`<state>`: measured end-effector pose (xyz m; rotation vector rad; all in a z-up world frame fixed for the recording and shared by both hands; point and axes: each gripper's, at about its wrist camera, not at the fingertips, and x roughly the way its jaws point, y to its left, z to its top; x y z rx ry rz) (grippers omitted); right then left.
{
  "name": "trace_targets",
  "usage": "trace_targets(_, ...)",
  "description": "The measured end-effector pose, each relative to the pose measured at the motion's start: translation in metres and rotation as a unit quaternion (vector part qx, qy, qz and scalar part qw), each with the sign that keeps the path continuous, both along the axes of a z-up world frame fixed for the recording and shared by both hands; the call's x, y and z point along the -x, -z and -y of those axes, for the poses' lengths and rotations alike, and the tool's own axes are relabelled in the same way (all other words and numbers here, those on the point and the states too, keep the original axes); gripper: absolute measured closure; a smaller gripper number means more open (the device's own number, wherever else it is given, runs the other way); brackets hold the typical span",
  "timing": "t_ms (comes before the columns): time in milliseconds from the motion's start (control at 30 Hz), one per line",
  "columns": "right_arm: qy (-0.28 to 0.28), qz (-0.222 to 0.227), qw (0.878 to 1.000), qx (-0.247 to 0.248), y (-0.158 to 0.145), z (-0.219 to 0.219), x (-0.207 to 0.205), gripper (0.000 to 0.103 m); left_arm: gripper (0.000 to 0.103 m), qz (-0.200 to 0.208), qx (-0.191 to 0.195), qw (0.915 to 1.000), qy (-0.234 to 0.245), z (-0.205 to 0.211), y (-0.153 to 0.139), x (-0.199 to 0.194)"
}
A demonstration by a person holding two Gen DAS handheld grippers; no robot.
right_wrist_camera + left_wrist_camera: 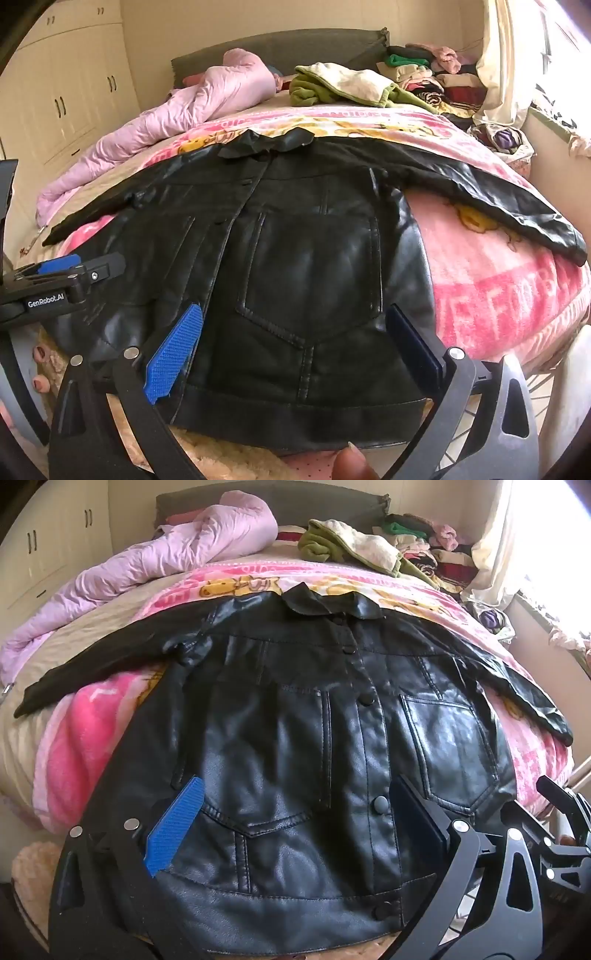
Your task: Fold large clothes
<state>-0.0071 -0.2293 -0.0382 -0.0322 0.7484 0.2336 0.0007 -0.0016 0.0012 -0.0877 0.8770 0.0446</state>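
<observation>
Bedroom clutter is ringing the pink blanket (92, 746) where the black jacket (295, 738) is lying, collar far, hem nearest. Left claw (295, 819) and right claw (295, 347) are hovering spread over the hem, neither nearer.

A black leather jacket (295, 266) lies spread front-up on a bed, seen from my right gripper (295, 343).

My right gripper's two blue-padded fingers (173, 354) stand wide apart at the lower frame, over the jacket's hem and pocket, gripping nothing. The jacket's sleeves stretch toward the left and right edges, collar pointing to the upper middle. It rests on a pink cartoon-print blanket (491, 295). At the left edge sits my left gripper (70, 269), marked "GenRobot.AI"; I cannot tell how its jaws stand. A pink quilt (177, 110) lies upper left, a green and cream garment (343, 88) upper middle, stacked clothes (439, 74) upper right. A fingertip (351, 465) shows at the bottom edge.
</observation>
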Motion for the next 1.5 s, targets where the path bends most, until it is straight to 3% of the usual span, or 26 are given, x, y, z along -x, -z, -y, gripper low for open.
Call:
trace_targets(233,-0.003,-0.001,1.000,-0.002,-0.003,-0.021,0.002,0.004,0.009,0.006,0.010,0.9999,0.002,-0.003,-0.003,-0.001)
trace_targets(400,-0.006,0.005,1.000,-0.015,-0.008,-0.001,0.001,0.004,0.009,0.004,0.011,0.9999,0.003,-0.005,-0.005,-0.004)
trace_targets(1500,-0.009,0.019,1.000,-0.010,-0.014,-0.009,0.005,0.004,0.009,0.013,0.012,0.9998,0.006,-0.001,-0.010,0.009)
